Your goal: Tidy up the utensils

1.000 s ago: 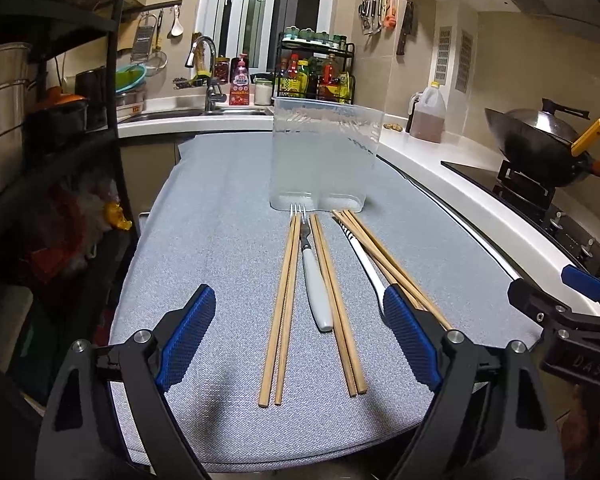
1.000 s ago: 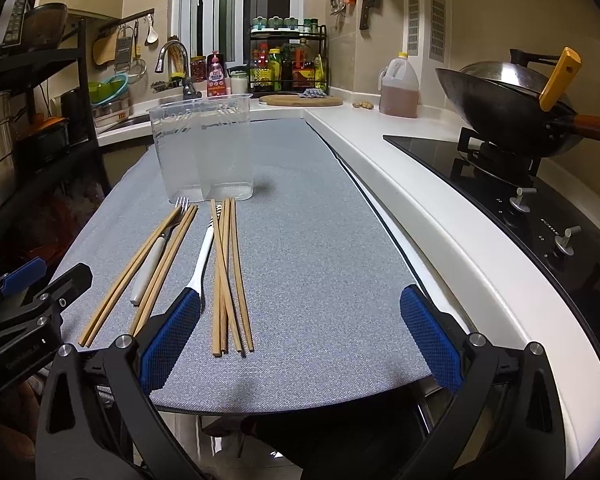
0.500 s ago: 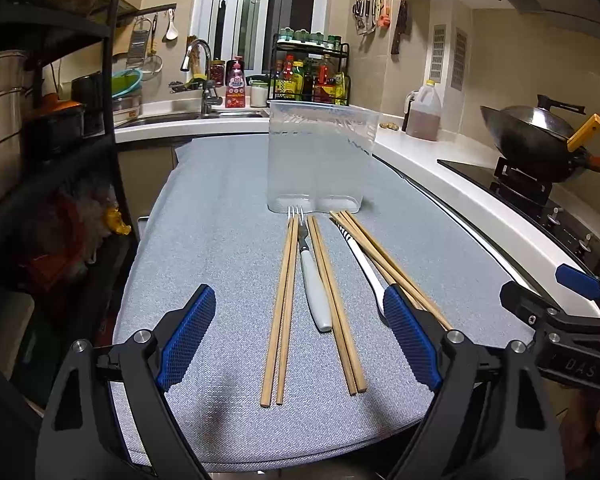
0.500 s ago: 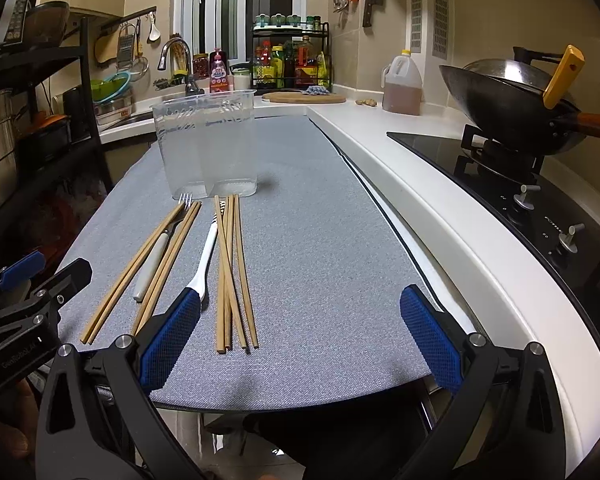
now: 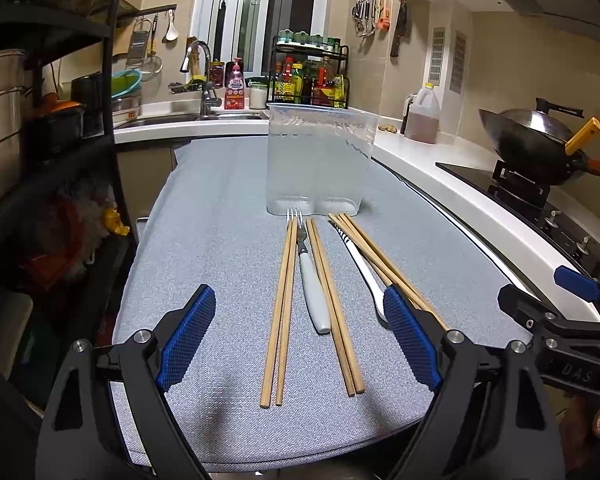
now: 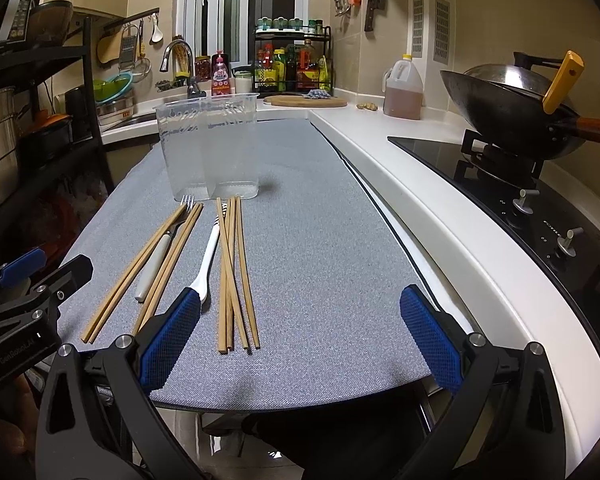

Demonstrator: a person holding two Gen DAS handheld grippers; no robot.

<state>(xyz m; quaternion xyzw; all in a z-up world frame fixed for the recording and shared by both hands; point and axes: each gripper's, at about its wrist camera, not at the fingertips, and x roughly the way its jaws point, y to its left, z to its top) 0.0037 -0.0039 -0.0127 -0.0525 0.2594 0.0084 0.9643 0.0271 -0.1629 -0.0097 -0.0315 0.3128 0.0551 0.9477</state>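
Observation:
A clear plastic two-compartment holder (image 5: 320, 160) (image 6: 208, 148) stands upright on the grey mat (image 5: 220, 240), and nothing shows inside it. In front of it lie a pair of wooden chopsticks (image 5: 280, 312), a white-handled fork (image 5: 314, 280) (image 6: 156, 264), another chopstick pair (image 5: 336, 312), a second white-handled utensil (image 5: 362, 268) (image 6: 206, 264) and a bunch of chopsticks (image 5: 384, 260) (image 6: 234, 276). My left gripper (image 5: 300, 338) hovers open over the near ends of the left pairs. My right gripper (image 6: 300, 340) hangs open over bare mat, right of the bunch. Neither touches anything.
A white counter (image 6: 400, 200) runs along the mat's right edge, with a hob and a wok (image 6: 512, 108) beyond it and an oil jug (image 6: 402, 88) further back. A black shelf rack (image 5: 60, 140) stands at the left. The sink and a bottle rack are at the back.

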